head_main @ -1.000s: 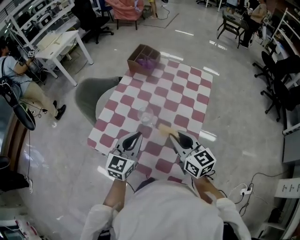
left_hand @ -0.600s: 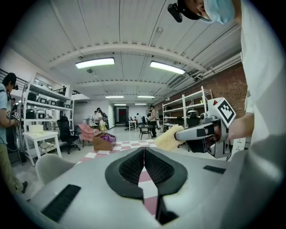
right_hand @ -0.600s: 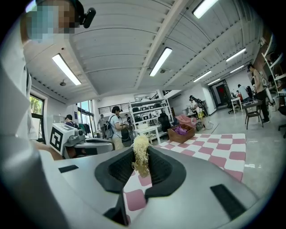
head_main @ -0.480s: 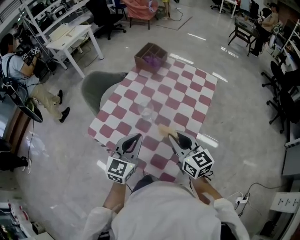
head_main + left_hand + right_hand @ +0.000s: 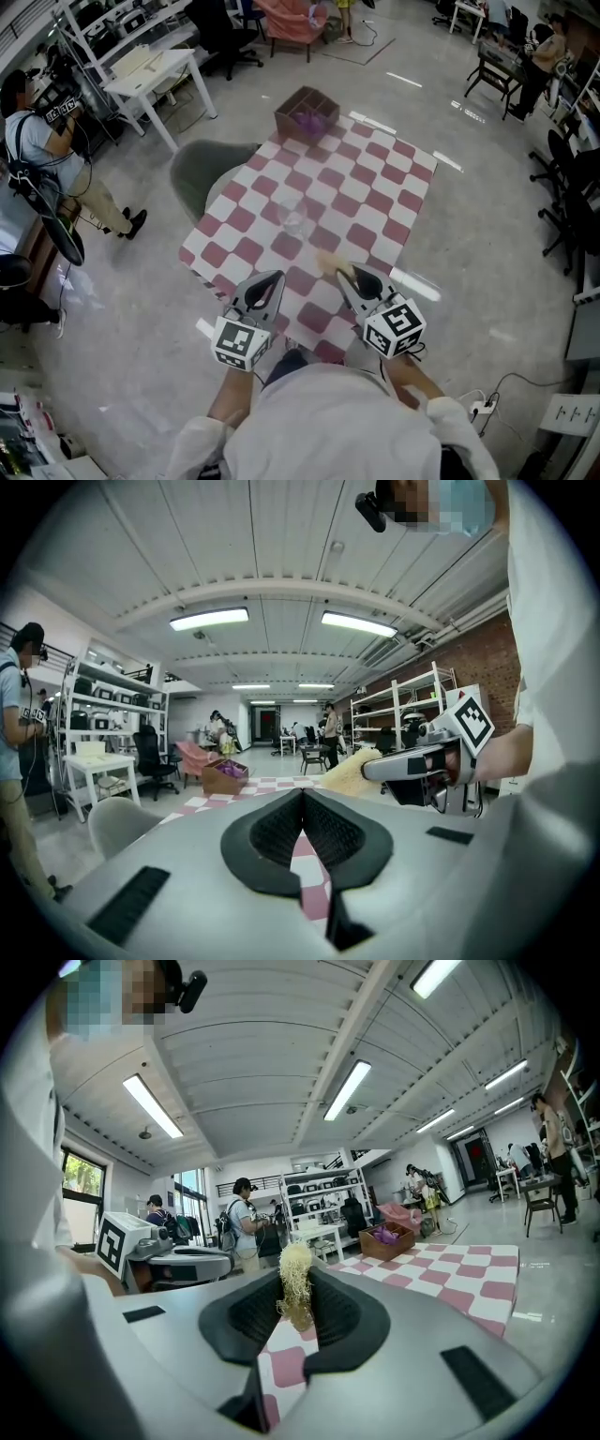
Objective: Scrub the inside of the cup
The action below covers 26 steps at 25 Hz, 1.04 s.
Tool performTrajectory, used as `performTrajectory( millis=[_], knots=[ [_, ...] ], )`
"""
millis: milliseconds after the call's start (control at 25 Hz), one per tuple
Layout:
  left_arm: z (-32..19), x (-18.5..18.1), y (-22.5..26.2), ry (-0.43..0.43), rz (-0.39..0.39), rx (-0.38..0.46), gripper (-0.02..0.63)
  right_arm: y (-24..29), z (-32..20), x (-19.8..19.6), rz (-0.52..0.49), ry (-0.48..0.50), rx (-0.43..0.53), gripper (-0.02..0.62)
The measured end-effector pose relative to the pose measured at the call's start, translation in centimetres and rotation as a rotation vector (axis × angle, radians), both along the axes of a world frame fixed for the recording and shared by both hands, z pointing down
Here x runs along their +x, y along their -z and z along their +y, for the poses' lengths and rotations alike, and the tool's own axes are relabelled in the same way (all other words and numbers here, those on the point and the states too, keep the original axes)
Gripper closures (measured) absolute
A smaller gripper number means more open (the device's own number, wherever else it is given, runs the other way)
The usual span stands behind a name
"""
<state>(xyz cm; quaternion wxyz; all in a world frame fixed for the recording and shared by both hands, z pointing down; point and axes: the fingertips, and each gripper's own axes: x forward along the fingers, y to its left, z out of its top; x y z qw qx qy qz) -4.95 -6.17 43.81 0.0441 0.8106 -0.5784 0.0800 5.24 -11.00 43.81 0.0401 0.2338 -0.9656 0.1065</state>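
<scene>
A clear cup stands upright near the middle of the pink-and-white checked table. My right gripper hovers over the table's near edge, shut on a pale yellow scrubber that pokes out ahead of its jaws; the fibrous scrubber is pinched between them. My left gripper is level with it on the left, shut with nothing between the jaws. Both grippers are well short of the cup. In the left gripper view the right gripper and the scrubber show at right.
A brown cardboard box with purple contents sits at the table's far corner. A grey chair stands at the table's left side. A white table and a person are farther left. Black chairs line the right.
The head view has shifted slightly, so the table and the room sit a little higher and to the right. Both grippers keep their places and states.
</scene>
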Motion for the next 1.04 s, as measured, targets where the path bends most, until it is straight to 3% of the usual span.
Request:
performTrajectory(
  millis=[520, 1040],
  knots=[
    [-0.2, 1.2, 0.0, -0.014, -0.022, 0.013, 0.574, -0.5, 0.2, 0.6, 0.027, 0.011, 0.008, 0.509],
    [-0.3, -0.2, -0.4, 0.010, -0.017, 0.001, 0.574, -0.5, -0.2, 0.1, 0.025, -0.009, 0.013, 0.509]
  ],
)
